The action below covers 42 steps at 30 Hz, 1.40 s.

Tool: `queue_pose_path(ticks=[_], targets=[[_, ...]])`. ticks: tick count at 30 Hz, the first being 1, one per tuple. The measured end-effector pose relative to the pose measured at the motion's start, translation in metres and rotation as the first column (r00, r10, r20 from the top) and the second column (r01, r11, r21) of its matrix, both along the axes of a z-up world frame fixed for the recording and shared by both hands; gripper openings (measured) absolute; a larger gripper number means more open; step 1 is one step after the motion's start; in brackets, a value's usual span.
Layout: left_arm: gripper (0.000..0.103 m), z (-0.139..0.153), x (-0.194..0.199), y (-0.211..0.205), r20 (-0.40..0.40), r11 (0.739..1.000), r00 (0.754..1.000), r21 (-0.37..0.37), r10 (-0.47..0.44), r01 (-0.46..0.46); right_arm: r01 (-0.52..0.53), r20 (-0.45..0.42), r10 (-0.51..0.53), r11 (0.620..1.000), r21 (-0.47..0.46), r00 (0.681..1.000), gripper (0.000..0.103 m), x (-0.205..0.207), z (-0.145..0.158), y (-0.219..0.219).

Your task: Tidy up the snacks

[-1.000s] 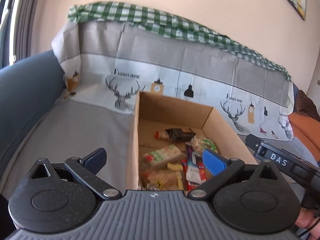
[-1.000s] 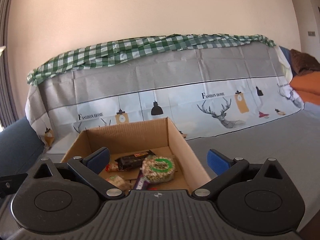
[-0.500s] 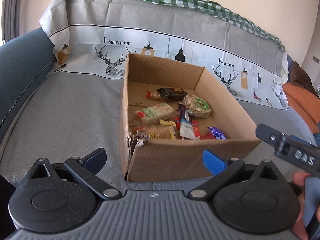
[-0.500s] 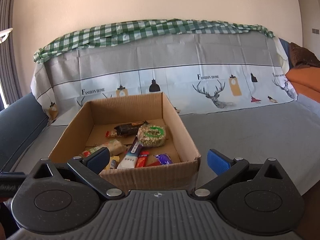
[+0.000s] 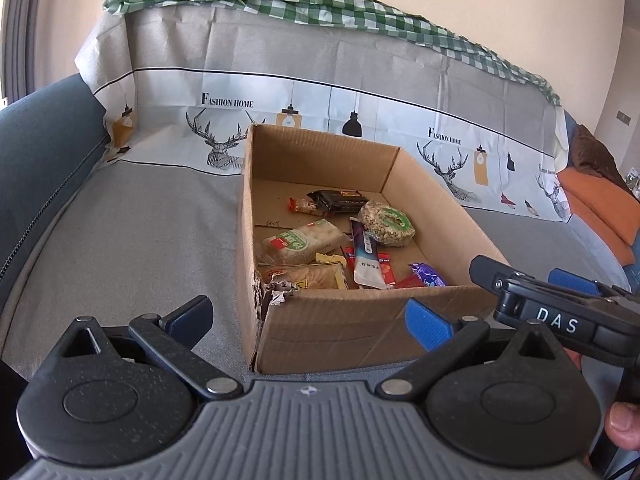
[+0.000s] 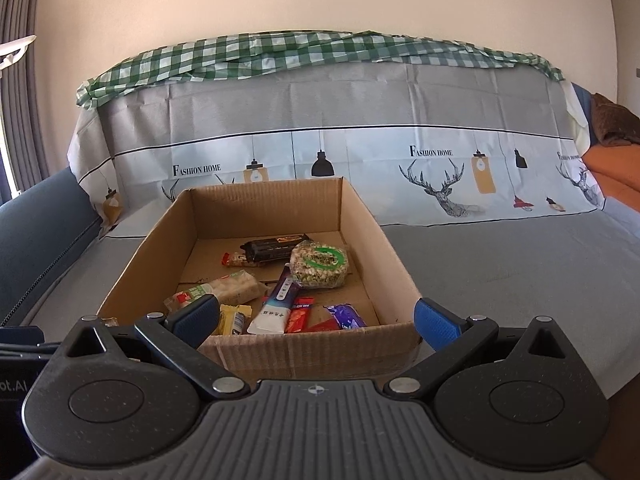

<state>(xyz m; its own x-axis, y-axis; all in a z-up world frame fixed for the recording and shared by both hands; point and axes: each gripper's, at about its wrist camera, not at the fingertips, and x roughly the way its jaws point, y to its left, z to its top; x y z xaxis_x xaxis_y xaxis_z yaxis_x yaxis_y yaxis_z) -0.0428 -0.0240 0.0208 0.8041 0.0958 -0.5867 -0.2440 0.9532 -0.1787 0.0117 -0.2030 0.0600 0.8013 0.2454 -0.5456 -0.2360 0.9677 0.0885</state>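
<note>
An open cardboard box (image 5: pixel 344 328) (image 6: pixel 316 354) stands on a grey cloth-covered seat. Several wrapped snacks lie inside: a round green-labelled cake (image 5: pixel 387 222) (image 6: pixel 319 264), a dark bar (image 5: pixel 338 200) (image 6: pixel 276 246), a green-and-white pack (image 5: pixel 304 240) (image 6: pixel 218 290), a white pouch (image 5: pixel 366 260) (image 6: pixel 276 306) and a purple sweet (image 5: pixel 428 274) (image 6: pixel 346 316). My left gripper (image 5: pixel 308 320) hangs open in front of the box's near wall, empty. My right gripper (image 6: pixel 316 318) is open and empty too, just short of the same wall; it also shows as a black tool, the right gripper (image 5: pixel 560 304), in the left wrist view.
A printed grey and white cloth (image 6: pixel 360 120) with a green check cloth (image 6: pixel 280 54) on top drapes the backrest. A blue armrest (image 5: pixel 36 152) rises at the left. Orange cushions (image 5: pixel 596 200) lie at the far right. A thumb (image 5: pixel 624 424) shows at the lower right edge.
Both grippers have pulled back and up from the box, so its whole inside and near wall now show. Both stayed open and empty.
</note>
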Motion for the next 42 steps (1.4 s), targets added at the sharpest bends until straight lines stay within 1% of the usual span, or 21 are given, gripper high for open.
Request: queue_pose_path(ticks=[6, 12, 42], targets=[[0.102, 0.0, 0.0004, -0.0042, 0.008, 1.0, 1.0, 0.013, -0.014, 0.014, 0.013, -0.005, -0.013, 1.0, 0.016, 1.0, 0.102, 0.0005, -0.0005, -0.004], [0.102, -0.0011, -0.0003, -0.0083, 0.012, 0.999, 1.0, 0.025, -0.027, 0.027, -0.004, 0.004, 0.004, 1.0, 0.001, 1.0, 0.102, 0.0, -0.0003, -0.0016], [0.102, -0.0031, -0.0009, -0.0071, 0.021, 0.999, 0.999, 0.026, -0.044, 0.044, -0.014, 0.011, 0.015, 1.0, -0.019, 1.0, 0.102, -0.0013, -0.0015, 0.0034]])
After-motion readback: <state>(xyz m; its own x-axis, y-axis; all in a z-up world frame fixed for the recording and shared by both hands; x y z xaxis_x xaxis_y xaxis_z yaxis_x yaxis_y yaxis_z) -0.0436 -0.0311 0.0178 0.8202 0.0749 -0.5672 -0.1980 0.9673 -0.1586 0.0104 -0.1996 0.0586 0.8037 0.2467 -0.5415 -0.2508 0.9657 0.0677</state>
